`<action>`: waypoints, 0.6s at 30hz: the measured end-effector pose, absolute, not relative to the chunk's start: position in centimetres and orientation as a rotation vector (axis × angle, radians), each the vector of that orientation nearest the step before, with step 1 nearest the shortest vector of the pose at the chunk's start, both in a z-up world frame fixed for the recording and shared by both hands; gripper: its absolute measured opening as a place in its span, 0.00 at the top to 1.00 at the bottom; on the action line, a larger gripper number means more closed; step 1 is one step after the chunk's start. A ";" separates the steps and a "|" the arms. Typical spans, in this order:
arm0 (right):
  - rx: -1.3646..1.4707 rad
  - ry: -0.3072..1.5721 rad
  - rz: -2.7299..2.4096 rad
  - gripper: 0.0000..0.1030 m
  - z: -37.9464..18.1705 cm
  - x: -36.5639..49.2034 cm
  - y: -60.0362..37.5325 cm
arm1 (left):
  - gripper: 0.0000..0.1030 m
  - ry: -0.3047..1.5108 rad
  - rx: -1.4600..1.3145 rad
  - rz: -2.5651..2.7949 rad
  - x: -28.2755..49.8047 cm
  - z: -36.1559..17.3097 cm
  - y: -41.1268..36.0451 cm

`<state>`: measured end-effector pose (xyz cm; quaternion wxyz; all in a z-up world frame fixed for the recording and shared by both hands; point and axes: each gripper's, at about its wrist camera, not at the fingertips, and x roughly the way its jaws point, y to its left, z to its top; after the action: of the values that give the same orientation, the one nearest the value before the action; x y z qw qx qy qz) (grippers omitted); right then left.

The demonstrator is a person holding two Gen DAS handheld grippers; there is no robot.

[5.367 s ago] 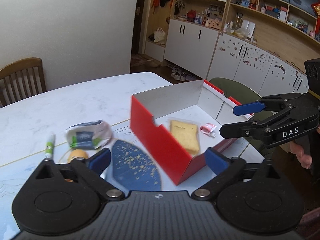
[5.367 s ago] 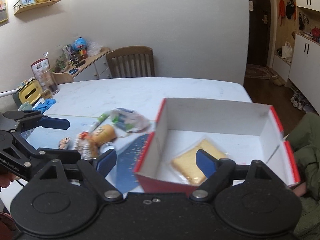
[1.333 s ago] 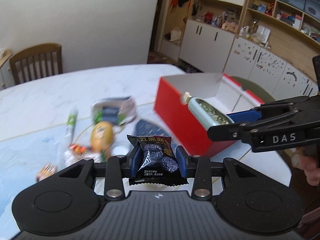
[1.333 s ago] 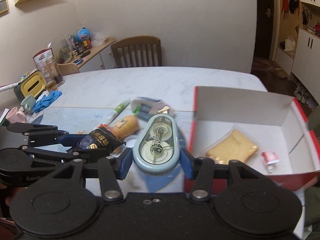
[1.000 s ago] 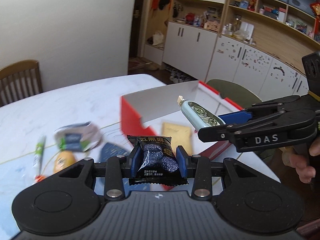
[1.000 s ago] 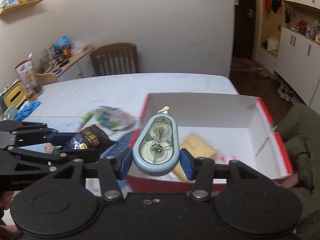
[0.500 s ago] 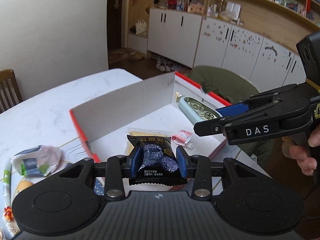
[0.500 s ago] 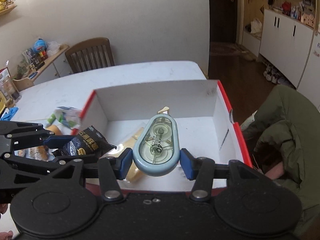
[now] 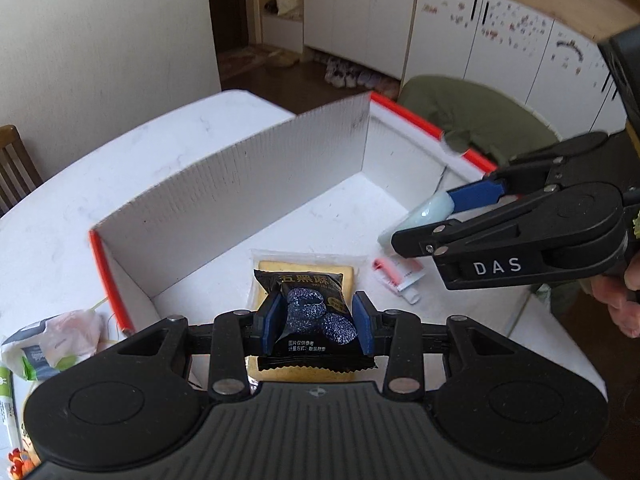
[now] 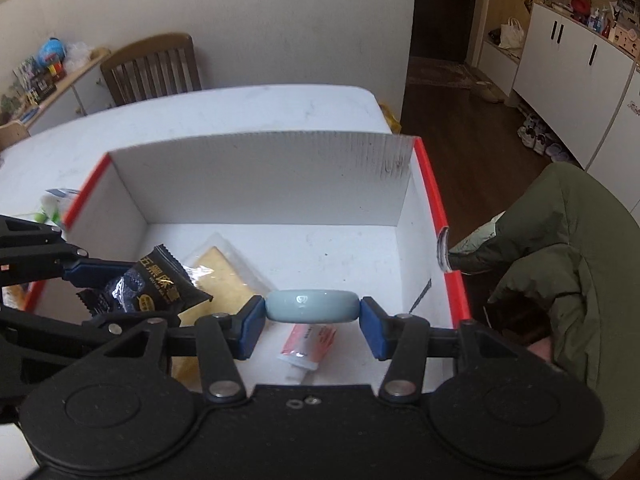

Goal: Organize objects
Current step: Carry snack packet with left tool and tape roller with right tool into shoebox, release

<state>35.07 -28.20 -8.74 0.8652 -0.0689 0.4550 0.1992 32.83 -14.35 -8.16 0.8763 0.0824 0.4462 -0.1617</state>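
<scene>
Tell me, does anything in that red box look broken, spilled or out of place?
Nothing stands out. The red box holds a flat yellow packet and a small tube lying loose on its floor, with no spill. Its far white wall is scuffed.

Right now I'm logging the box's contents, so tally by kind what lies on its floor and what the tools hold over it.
Lying in the box:
yellow sealed packet: 1
small red-and-white tube: 1
Held over it:
black snack packet, left tool: 1
pale blue tape dispenser, right tool: 1
Total: 4
</scene>
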 end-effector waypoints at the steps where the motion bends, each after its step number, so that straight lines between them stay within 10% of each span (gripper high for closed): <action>1: -0.145 0.960 0.417 0.51 -9.0 35.3 -28.1 | 0.64 0.942 0.180 -0.334 33.2 -8.4 -14.6; 18: -0.241 0.999 0.500 0.50 -11.0 34.9 -27.9 | 0.64 1.110 0.140 -0.327 36.1 -11.6 -14.7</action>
<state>34.87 -27.93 -11.01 0.8411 -0.1142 0.4727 0.2366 36.06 -14.73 -11.56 0.8349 0.0659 0.5242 -0.1543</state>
